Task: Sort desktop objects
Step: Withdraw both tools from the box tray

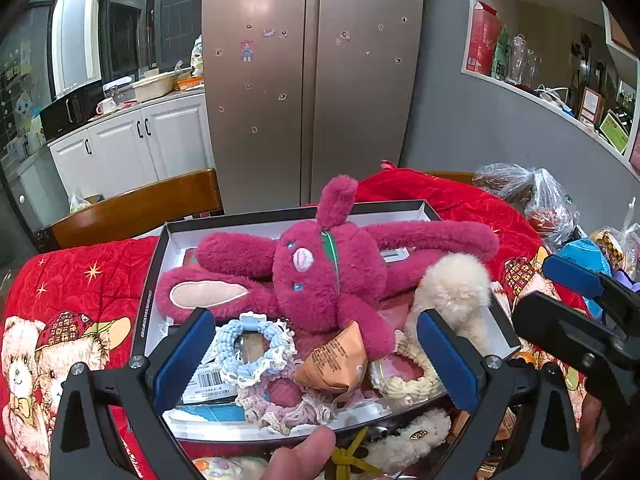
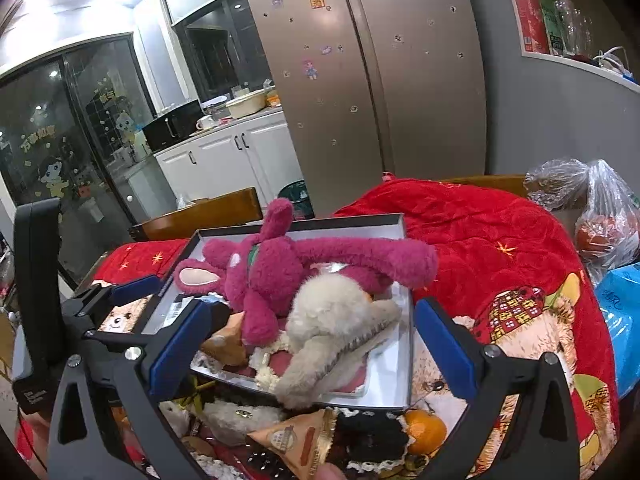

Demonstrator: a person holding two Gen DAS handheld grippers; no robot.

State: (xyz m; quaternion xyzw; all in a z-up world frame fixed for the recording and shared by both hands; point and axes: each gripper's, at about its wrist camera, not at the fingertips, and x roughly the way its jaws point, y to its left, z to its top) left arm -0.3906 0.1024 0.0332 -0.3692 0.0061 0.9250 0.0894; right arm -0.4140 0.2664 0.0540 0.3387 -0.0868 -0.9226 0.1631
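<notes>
A shallow box (image 1: 154, 264) with black walls and a white inside lies on a red blanket (image 1: 72, 280). In it lie a magenta plush rabbit (image 1: 320, 268), a cream fluffy toy (image 1: 452, 284), a blue scrunchie (image 1: 252, 344), a pink scrunchie (image 1: 280, 404), a cream scrunchie (image 1: 408, 380) and an orange snack packet (image 1: 336, 360). My left gripper (image 1: 316, 360) is open and empty over the box's near end. My right gripper (image 2: 312, 344) is open and empty over the box (image 2: 400, 384), facing the cream toy (image 2: 332, 320) and rabbit (image 2: 280, 264). A second snack packet (image 2: 296, 440) lies in front of the box.
In front of the box lie a mandarin (image 2: 426, 430), a black scrunchie (image 2: 372, 436) and a cream fuzzy item (image 1: 412, 436). Plastic bags (image 1: 544, 200) stand at the right. A wooden chair back (image 1: 136, 208) and a fridge (image 1: 312, 80) are behind.
</notes>
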